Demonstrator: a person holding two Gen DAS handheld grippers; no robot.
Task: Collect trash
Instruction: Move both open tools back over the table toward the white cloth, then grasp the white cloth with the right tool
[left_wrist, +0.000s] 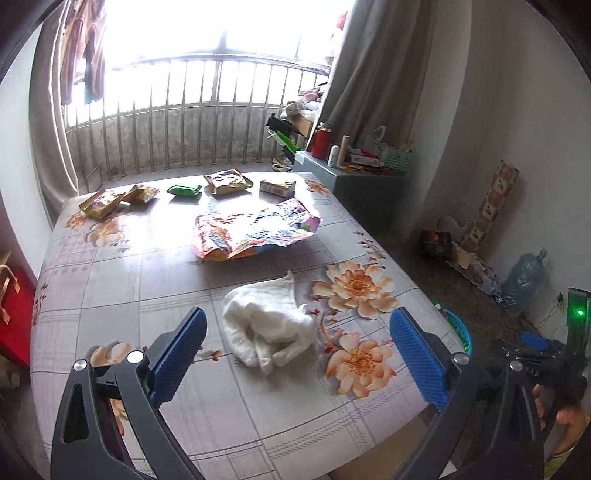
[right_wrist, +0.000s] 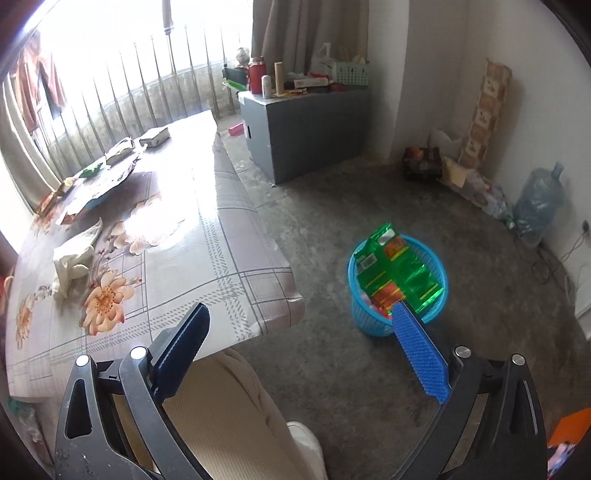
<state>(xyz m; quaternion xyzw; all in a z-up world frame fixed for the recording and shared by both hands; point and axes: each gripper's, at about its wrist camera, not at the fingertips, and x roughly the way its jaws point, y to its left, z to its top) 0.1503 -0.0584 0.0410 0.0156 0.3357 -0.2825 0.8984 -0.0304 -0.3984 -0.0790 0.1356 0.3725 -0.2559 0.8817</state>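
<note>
Your left gripper is the one that matters next: its jaws are spread wide with nothing between them, and the white crumpled cloth sits on the table right ahead of the fingers, almost centred in the gap, just a touch toward the left finger. The wad runs roughly front to back from where you're pointing, with a thin tail sticking out at the far end, so if that's your next pick I'd go straight in and down with no sideways shuffle. Your right gripper is also wide open and empty, hovering off the table's edge over the floor, with the blue basket just past its right finger, so it's well away from the table trash and the left hand is clearly nearer to everything up there. Count-wise: one blue basket on the floor, with one big green foil wrapper lying slantwise across its rim plus something pinkish under it I can't make out. On the table: one white cloth, one big flattened colourful bag in the middle with its long side running left to right, and along the far edge a row of about five small packets, including one small green packet. The two leftmost overlap, so that count's a bit fuzzy.
</note>
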